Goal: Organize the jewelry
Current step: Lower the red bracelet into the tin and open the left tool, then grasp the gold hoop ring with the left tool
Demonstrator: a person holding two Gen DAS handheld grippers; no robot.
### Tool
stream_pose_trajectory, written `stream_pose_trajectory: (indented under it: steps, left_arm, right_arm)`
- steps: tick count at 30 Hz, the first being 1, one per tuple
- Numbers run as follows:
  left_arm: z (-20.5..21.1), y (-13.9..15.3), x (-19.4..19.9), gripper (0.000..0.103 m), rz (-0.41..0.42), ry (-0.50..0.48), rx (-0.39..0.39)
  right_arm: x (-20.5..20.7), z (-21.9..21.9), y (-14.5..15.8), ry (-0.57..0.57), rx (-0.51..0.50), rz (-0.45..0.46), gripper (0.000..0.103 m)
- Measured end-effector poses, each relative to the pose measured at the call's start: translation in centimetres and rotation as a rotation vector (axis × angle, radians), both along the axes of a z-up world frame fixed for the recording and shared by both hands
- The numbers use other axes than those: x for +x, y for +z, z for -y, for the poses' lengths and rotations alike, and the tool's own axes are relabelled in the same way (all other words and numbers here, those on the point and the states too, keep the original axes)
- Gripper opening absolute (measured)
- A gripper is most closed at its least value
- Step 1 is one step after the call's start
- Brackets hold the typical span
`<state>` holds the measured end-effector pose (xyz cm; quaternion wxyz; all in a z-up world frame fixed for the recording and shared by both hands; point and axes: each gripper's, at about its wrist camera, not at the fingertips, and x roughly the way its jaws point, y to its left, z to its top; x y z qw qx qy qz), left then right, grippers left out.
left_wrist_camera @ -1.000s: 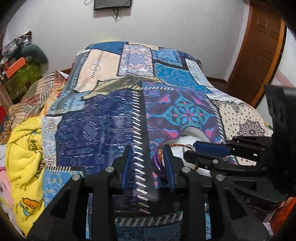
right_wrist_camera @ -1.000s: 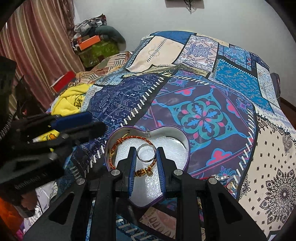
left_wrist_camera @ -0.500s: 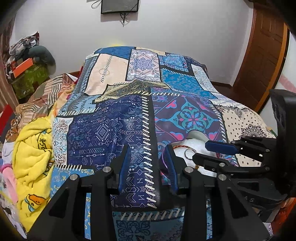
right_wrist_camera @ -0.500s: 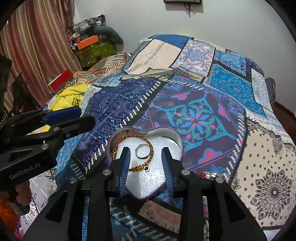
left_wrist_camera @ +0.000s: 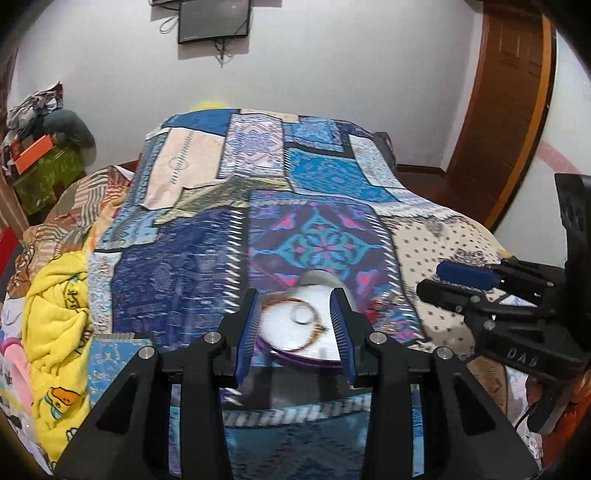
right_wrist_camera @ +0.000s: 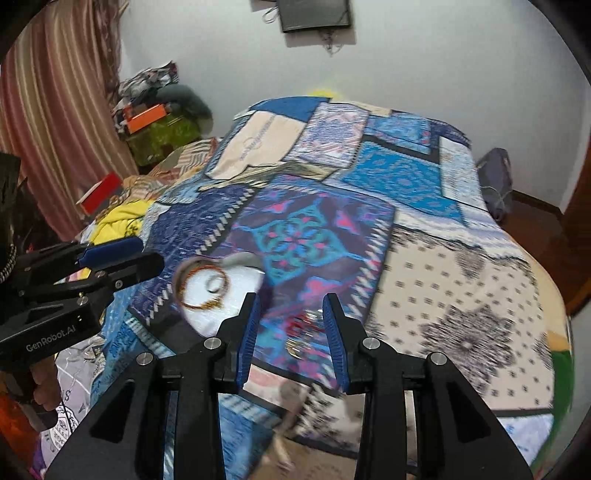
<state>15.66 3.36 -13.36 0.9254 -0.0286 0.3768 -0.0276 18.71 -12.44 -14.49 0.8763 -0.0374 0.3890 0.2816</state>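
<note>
Heart-shaped tin (left_wrist_camera: pixel 314 284) (right_wrist_camera: pixel 240 260) sitting open on the patchwork bedspread (left_wrist_camera: pixel 207 266) (right_wrist_camera: pixel 424 258), toward the near edge of the bed, white lining showing. Inside it: an orange-gold beaded bracelet (left_wrist_camera: pixel 280 303) (right_wrist_camera: pixel 201 284) looped around a small silver ring (left_wrist_camera: pixel 300 316) (right_wrist_camera: pixel 216 284), both resting on the lining. Left tool (left_wrist_camera: pixel 298 321) hovering right over the tin, blue-padded fingers (left_wrist_camera: pixel 248 328) spread wide, nothing between them. Right tool (right_wrist_camera: pixel 291 325) off to the right of the tin, also spread and holding nothing, pointed at a blurry little heap of more jewelry (right_wrist_camera: pixel 301 332) lying on the bedspread just beside the tin, too smeared to tell what the pieces are. Yellow blanket (left_wrist_camera: pixel 55 314) bunched up along the left edge of the bed, wooden door (left_wrist_camera: pixel 506 110) past the far right corner, dark screen (left_wrist_camera: pixel 212 20) up on the wall. Pretty motion-blurred overall.
</note>
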Motion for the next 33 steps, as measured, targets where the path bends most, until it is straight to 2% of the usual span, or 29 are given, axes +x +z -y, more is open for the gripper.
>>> stream_pose_trajectory:
  steps: [10, 19, 22, 27, 33]
  left_arm:
    - [5.4, -1.9, 0.6, 0.038, -0.079, -0.073, -0.017]
    - [8.0, -5.8, 2.3, 0.038, -0.196, -0.13, -0.134]
    - [8.5, -7.0, 3.1, 0.038, -0.229, -0.144, -0.147]
    - [8.9, -8.9, 4.4, 0.038, -0.266, -0.115, -0.106]
    - [9.5, -9.5, 5.3, 0.036, -0.24, -0.109, -0.057]
  right_arm:
    - [0.4, 6.0, -1.8, -0.091, 0.025, -0.056, 0.032]
    - [1.0, 7.6, -3.8, -0.1, 0.02, -0.102, 0.032]
    - [1.1, 7.7, -4.2, -0.098, 0.025, -0.113, 0.032]
    - [1.4, 7.7, -4.9, -0.091, 0.028, -0.129, 0.032]
    - [1.7, 7.7, -5.3, -0.087, 0.034, -0.141, 0.032]
